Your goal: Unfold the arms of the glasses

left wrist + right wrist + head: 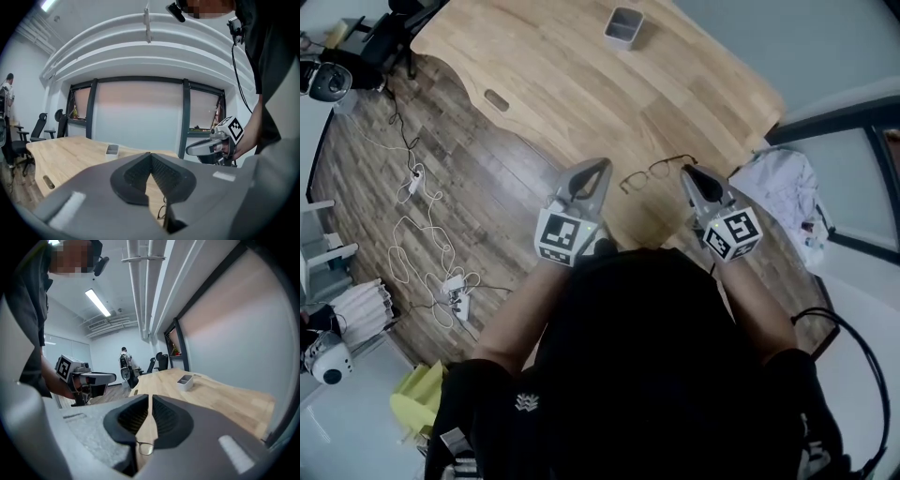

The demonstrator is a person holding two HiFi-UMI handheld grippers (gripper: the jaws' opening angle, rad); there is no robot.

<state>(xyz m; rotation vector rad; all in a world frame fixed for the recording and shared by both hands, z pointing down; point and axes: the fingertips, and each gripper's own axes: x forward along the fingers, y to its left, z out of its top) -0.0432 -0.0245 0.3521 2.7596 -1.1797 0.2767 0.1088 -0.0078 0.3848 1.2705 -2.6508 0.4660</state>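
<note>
**2 empty grippers hover beside the glasses: between grips, it seems.**
On the wooden table (544, 66), your left gripper (600, 166) is closed on nothing and your right gripper (686, 171) is barely parted and empty. The glasses (654, 172) lie between them, so next you likely open 1 gripper and take an arm.

Light wooden table (562, 75): one small grey open container (624, 26) near its far edge and an oblong slot (496, 99) near its left edge. Dark plank floor (497, 178), left side: loose white cables (397, 251) with a power strip (456, 300) among them. Right of table: crumpled white cloth (783, 187). Near left: yellow object (417, 405), kind not determinable.
</note>
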